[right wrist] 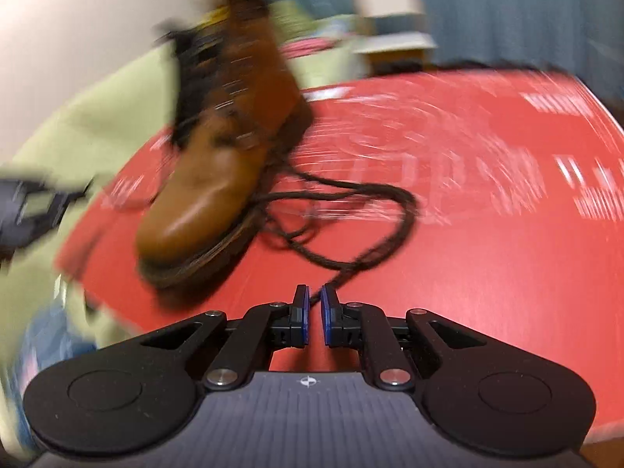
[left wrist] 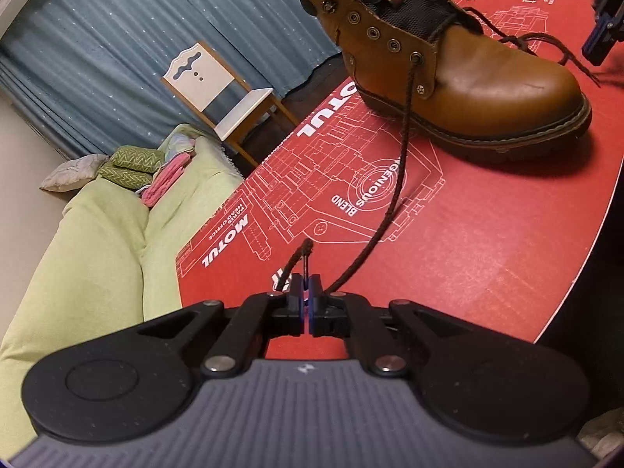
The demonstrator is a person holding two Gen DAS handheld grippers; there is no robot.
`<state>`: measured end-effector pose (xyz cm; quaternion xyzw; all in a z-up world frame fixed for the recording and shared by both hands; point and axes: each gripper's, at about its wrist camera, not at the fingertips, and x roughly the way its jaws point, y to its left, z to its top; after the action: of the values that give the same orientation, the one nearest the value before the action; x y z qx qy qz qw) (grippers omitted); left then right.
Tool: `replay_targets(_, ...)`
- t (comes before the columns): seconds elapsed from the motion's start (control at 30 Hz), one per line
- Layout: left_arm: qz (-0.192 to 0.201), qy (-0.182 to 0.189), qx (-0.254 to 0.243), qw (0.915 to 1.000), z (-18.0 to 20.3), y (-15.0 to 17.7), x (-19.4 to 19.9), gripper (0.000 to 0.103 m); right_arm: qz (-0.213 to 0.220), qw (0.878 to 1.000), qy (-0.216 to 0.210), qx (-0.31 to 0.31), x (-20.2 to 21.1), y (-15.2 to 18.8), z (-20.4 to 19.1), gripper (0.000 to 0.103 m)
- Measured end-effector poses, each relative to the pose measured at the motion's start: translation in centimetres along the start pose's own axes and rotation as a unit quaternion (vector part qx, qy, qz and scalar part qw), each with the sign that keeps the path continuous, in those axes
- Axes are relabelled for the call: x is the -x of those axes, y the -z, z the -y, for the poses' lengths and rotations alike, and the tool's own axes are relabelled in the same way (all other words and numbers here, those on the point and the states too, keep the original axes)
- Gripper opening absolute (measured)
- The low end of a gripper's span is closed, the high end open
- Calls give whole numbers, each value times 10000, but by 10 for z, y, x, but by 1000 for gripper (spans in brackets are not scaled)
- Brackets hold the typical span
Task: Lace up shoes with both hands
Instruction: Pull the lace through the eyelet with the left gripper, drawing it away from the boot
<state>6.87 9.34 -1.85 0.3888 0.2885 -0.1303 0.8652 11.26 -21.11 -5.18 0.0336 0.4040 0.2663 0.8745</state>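
A tan leather work boot [left wrist: 460,74] stands upright on a red Motul mat [left wrist: 448,265], its toe toward the mat's near-right side in the left wrist view. A dark brown lace [left wrist: 394,179] leaves the lowest eyelet [left wrist: 417,57] on the boot's side and runs down across the mat to the left gripper [left wrist: 307,284], whose jaws are pressed together on the lace near its end; the frayed tip [left wrist: 300,253] pokes up just beyond the fingertips. The eyelets above that one on this flap are bare of lace.

On the boot's far side the other lace end [left wrist: 538,45] lies in loose loops on the mat, beside the toe. The right gripper [right wrist: 315,298] hovers over the mat just in front of the toe, its blue pads [right wrist: 327,312] set a narrow gap apart; the lace passes close by the right-hand fingertip, and with the motion blur in this view I cannot tell whether the jaws hold it.

Beyond the boot, off the mat's edge, sit a pale green sofa [left wrist: 89,241] with cushions [left wrist: 132,163], a white wooden chair [left wrist: 218,89], and a blue curtain [left wrist: 117,39] behind them
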Motion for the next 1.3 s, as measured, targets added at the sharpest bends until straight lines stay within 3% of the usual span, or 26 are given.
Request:
replay_targets(0.07,-45,-25,33,10000,-1,1,0,1,-78,9941,-181,1066,4,-4,-10,13)
replay_targets(0.17,-145,-108,90,9998,-5,4,1,1,-236,9642,-316,2622,6,-9,-26,13)
replay_targets(0.23,-206,-148,129,9996,-7,7,3,1,-426,9364,-361,3464,3,-9,-33,13)
replay_targets(0.33,-287,-180,157,9993,-6,9,4,1,-696,8778,-488,4714,-4,-2,-39,13)
replay_targets(0.43,-343,-187,177,9991,-5,9,4,1,-985,8477,-655,5171,-13,-2,-37,13)
replay_targets(0.53,-396,-196,183,9989,-4,8,4,1,-1104,8294,-876,5405,-18,-6,-34,14)
replay_targets(0.73,-436,-168,168,9988,-2,3,1,1,-1279,8146,-1410,5479,-24,-18,-29,13)
replay_targets(0.93,-386,-110,173,9990,2,-3,4,1,-1497,8327,-1753,5034,-30,-31,-23,10)
replay_targets(1.0,-337,-39,223,9992,3,-5,8,1,-1545,8447,-1693,4836,-28,-33,-24,3)
replay_targets(1.07,-217,153,405,9988,5,-7,14,1,-1526,8480,-1561,4831,-22,-27,-26,1)
replay_targets(1.3,350,934,646,9929,30,-23,38,1,-1487,8182,-752,5503,16,15,-31,1)
